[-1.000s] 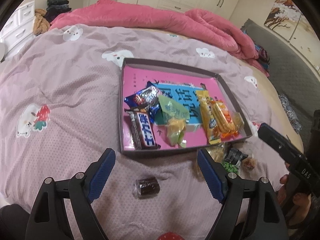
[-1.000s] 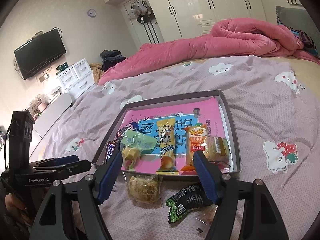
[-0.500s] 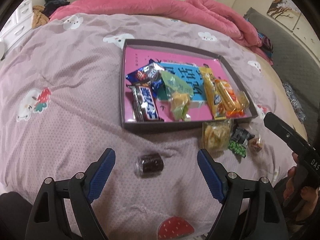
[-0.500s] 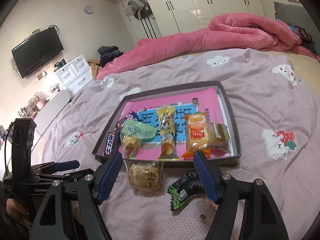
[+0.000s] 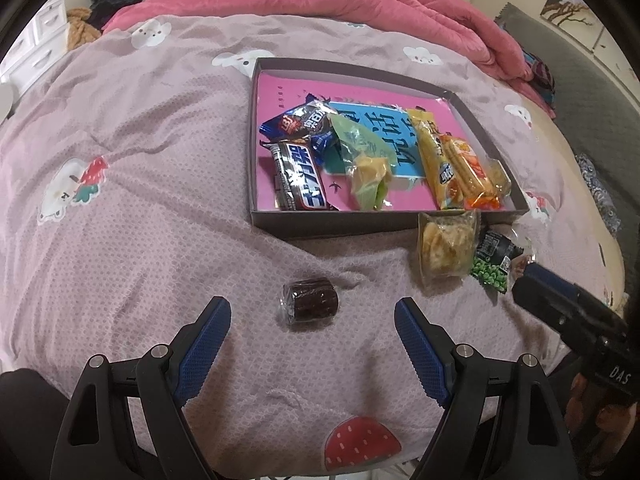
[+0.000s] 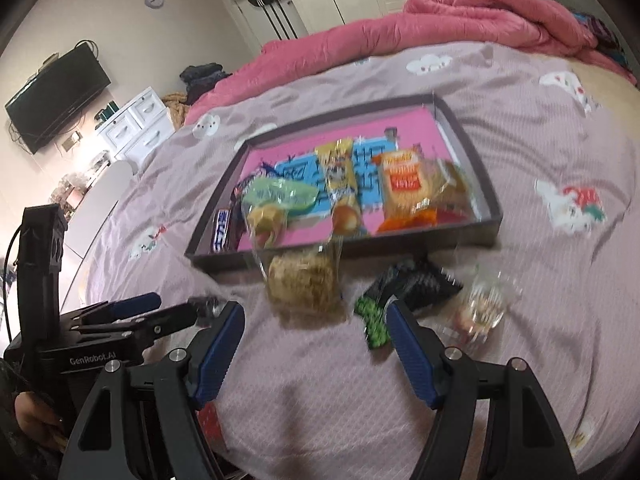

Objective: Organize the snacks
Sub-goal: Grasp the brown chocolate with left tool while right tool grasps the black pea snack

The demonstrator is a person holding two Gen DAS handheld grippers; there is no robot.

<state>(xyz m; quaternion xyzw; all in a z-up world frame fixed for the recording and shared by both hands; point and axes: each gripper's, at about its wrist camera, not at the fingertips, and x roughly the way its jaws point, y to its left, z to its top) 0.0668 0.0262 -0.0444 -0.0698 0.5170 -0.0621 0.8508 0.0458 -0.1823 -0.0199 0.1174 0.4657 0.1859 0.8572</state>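
Here, left gripper (image 5: 312, 316) angled down over brown cake (image 5: 310, 304), fingers wide, right gripper (image 6: 316, 332) likewise empty.

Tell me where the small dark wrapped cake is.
In the left wrist view, the dark wrapped cake lies on the bedspread, outside the tray, just beyond the left gripper.

Left gripper (image 5: 313, 322): black frame, blue textured finger pads, silver screws. Right gripper (image 6: 315, 330): same build, "DAS" marking. Left body reads "GenRobot.AI", black cable.
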